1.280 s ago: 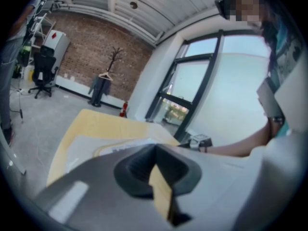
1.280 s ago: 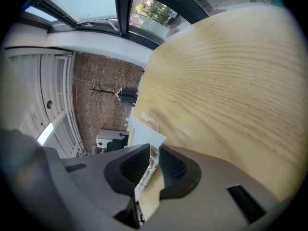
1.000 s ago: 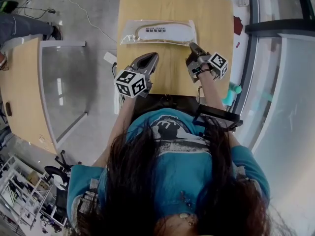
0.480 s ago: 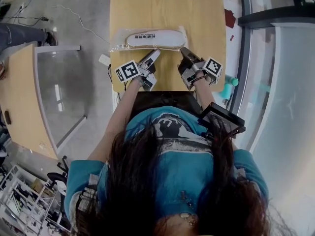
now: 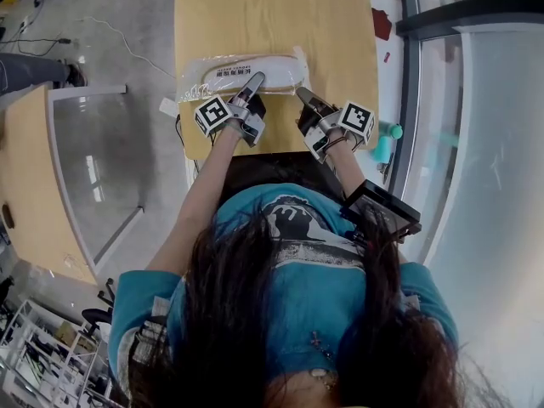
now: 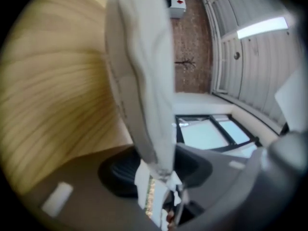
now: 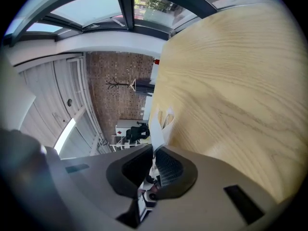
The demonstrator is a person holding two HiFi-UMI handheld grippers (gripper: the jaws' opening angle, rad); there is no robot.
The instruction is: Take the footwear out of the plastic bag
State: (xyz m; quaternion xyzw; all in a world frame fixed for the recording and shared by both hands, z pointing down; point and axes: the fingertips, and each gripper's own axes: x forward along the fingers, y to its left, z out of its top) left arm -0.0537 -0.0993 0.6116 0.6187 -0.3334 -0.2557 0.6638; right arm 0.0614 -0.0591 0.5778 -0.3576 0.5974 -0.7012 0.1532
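Head view, left to right. At the far left, a second wooden table (image 5: 30, 168) is standing apart from the work table (image 5: 272, 15). The work table is occupying the upper middle of the view.

The plastic bag (image 5: 189, 82) is lying crosswise on the work table, nearer the person's edge than the far edge. The white footwear (image 5: 251, 65) is resting flat inside it, with its long axis running left to right. It is sitting wholly within the clear film, and its printed insole is facing up.

The left gripper (image 5: 253, 79) is reaching onto the near long side of the bag, about halfway along. In the left gripper view its jaws are closing. The bag with its pale contents is standing between them and filling the gap from pad to pad, and the wood grain of the table is showing at the left.

The right gripper (image 5: 300, 93) is meeting the bag at its near right corner. In the right gripper view its jaws are pressed together on a thin flap of the film, which is sticking up just past the tips with the table to its right.

At the far right, a teal object (image 5: 387, 141) is lying on the floor beside the table.
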